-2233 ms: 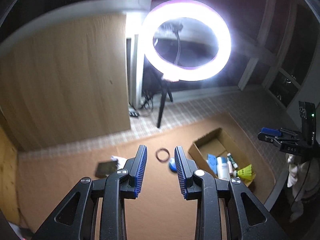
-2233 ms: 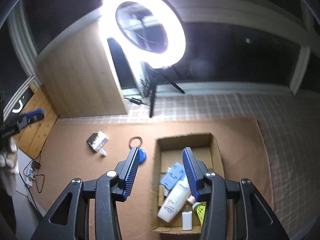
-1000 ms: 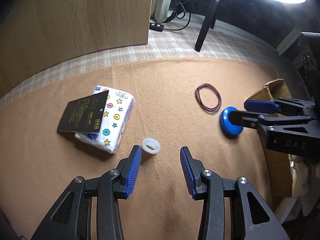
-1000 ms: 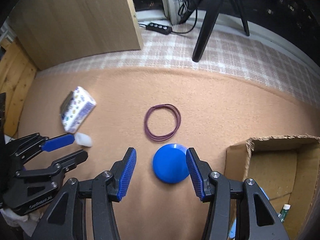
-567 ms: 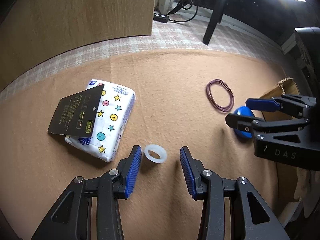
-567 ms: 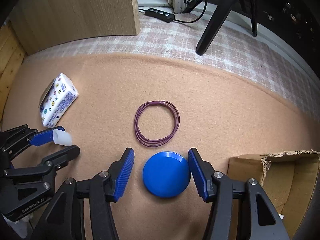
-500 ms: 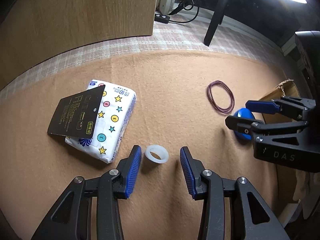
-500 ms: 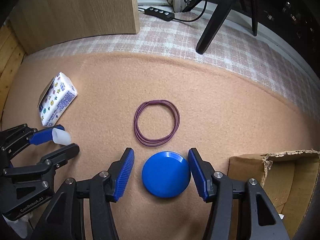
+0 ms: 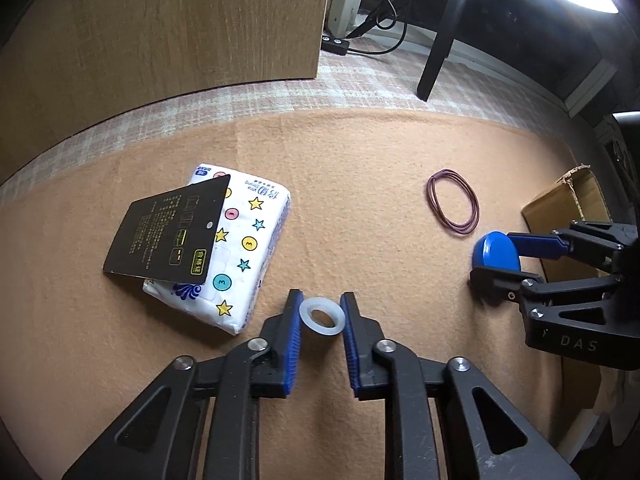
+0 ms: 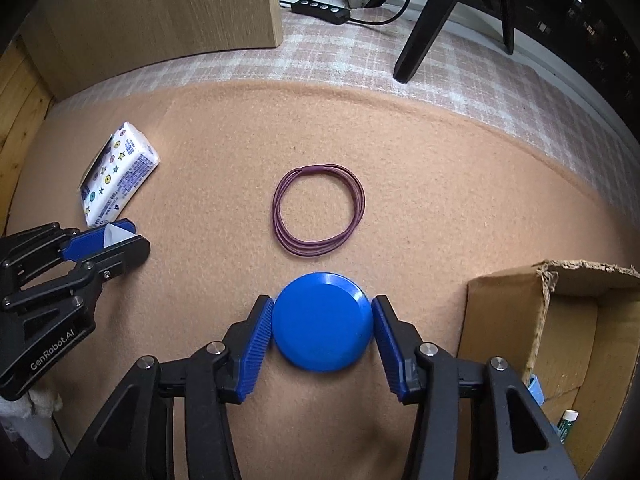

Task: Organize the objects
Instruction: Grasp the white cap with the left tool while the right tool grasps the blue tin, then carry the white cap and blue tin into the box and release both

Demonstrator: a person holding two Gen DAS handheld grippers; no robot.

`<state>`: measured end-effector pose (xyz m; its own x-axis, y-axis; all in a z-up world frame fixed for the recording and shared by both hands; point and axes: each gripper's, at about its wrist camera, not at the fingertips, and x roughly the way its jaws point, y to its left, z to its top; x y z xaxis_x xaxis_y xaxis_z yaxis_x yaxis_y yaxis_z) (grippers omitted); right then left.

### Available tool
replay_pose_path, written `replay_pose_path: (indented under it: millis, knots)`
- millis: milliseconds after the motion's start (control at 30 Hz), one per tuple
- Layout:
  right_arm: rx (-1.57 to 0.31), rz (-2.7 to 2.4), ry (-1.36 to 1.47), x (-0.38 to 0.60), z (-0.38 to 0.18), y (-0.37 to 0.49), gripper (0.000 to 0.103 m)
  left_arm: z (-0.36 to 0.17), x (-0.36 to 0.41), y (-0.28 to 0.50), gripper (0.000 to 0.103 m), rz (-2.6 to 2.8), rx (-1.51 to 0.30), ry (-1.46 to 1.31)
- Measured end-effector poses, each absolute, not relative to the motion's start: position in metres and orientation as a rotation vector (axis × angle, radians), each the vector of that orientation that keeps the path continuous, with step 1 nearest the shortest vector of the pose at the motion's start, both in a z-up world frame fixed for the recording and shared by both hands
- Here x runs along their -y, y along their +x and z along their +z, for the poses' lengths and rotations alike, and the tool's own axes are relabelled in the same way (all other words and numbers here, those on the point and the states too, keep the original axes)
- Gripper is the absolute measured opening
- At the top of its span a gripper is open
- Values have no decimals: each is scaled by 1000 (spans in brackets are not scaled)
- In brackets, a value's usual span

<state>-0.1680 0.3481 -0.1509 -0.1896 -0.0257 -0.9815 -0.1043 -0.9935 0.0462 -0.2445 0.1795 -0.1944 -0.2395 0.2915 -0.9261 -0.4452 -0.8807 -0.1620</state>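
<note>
A small white ring [image 9: 322, 330] lies on the tan mat between the blue pads of my left gripper [image 9: 322, 312]. Its jaws are closing and both pads touch the ring's sides. A blue round lid [image 10: 322, 328] sits flat on the mat inside my right gripper [image 10: 322, 320]. Those jaws are closing too, and both pads meet its rim. In the left wrist view the right gripper [image 9: 496, 260] holds the lid [image 9: 494, 254] at the right. The left gripper [image 10: 112, 240] shows at the left of the right wrist view. A purple hair-tie loop [image 10: 318, 250] lies just beyond the lid.
A star-printed tissue pack [image 9: 240, 248] lies left of the ring with a black card [image 9: 168, 232] on top. An open cardboard box [image 10: 516, 292] stands at the right. Beyond the mat are a wooden cabinet [image 10: 180, 8], a power strip [image 10: 320, 10] and a tripod leg [image 10: 424, 36].
Both grippers came down from high above to the mat. The left jaws closed in on the white ring, and the right jaws narrowed onto the blue lid.
</note>
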Motion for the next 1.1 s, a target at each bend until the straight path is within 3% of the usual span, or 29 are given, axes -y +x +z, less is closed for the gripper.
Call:
replay_pose_path:
  millis: [533, 1100]
  knots:
    - [-311, 2527, -1810, -365, -95, -122, 46, -158, -194, -220, 15, 2133, -181, -1456]
    - [-419, 2439, -1549, -483, -62, -67, 46, -111, -335, -174, 15, 1974, -215, -1266]
